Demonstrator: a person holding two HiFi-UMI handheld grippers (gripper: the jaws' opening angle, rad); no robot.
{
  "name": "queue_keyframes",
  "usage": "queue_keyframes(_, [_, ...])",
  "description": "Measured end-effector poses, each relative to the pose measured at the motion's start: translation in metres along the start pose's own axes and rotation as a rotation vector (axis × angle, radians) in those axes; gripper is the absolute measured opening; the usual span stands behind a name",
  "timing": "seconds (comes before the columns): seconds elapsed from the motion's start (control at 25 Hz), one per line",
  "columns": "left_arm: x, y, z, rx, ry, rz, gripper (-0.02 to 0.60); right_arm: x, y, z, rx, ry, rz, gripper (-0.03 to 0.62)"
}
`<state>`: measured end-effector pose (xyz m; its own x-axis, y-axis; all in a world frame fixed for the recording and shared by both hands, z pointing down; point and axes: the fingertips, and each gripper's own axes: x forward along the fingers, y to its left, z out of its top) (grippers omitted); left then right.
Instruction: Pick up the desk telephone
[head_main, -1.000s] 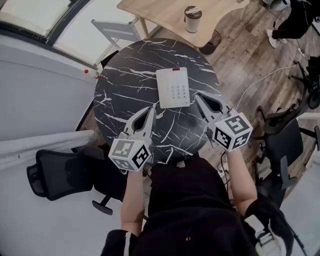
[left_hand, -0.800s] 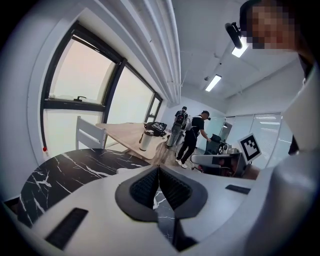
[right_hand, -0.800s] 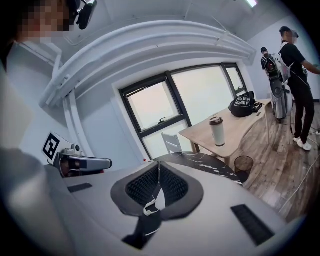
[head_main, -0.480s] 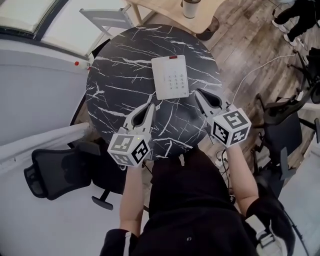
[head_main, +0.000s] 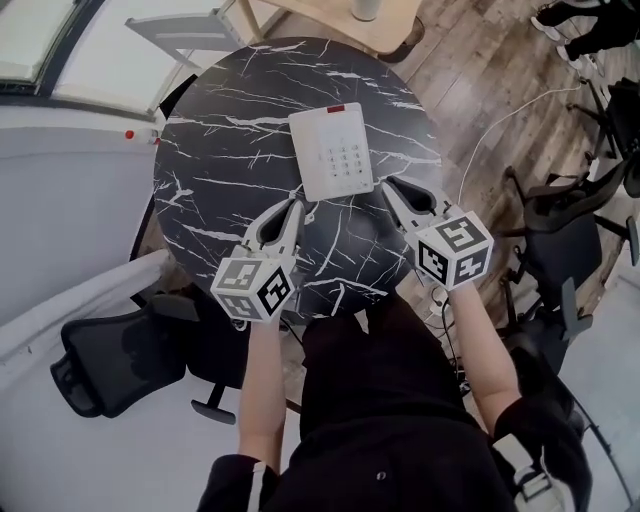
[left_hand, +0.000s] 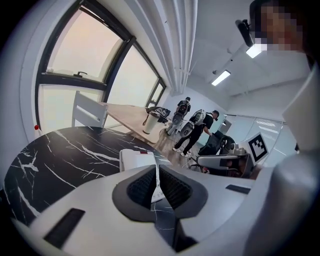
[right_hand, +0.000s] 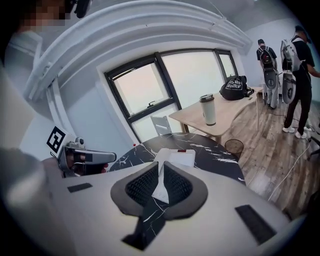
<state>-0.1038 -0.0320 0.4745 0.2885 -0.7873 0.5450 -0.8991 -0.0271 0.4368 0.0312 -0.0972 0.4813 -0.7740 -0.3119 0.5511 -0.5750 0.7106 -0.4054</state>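
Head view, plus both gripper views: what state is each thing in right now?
White flat desk telephone: lying face up on the black marble round table, not held.
Left gripper: jaws shut, empty.
Right gripper: jaws shut, empty.
Grey lidded cup: upright, lid on, standing on the wooden table.

Glossy black marble-look table (head_main: 220, 150), smooth white plastic desk telephone (head_main: 332, 152), pale wooden desk (right_hand: 226, 113), brown wood-plank floor (head_main: 455, 60).
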Motion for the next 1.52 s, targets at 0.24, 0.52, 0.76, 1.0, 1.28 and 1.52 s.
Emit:
queue_keyframes(0.24, [0.024, 0.021, -0.018, -0.027, 0.061, -0.023, 0.018, 0.017, -0.015, -0.019, 0.025, 0.05, -0.042, 0.034])
queue_keyframes(0.52, [0.042, 0.035, -0.039, -0.048, 0.13, -0.045, 0.084, 0.039, -0.026, -0.043, 0.045, 0.11, -0.07, 0.08])
queue_keyframes(0.76, [0.057, 0.05, -0.047, -0.066, 0.16, -0.059, 0.14, 0.056, -0.035, -0.054, 0.061, 0.138, -0.098, 0.11])
queue_keyframes(1.0, [0.075, 0.064, -0.058, -0.101, 0.188, -0.08, 0.207, 0.073, -0.045, -0.065, 0.084, 0.16, -0.12, 0.159])
queue_keyframes(1.28, [0.094, 0.075, -0.061, -0.145, 0.19, -0.113, 0.275, 0.092, -0.057, -0.075, 0.093, 0.194, -0.135, 0.19])
queue_keyframes(1.52, [0.109, 0.082, -0.063, -0.189, 0.187, -0.153, 0.304, 0.109, -0.066, -0.08, 0.105, 0.217, -0.142, 0.202])
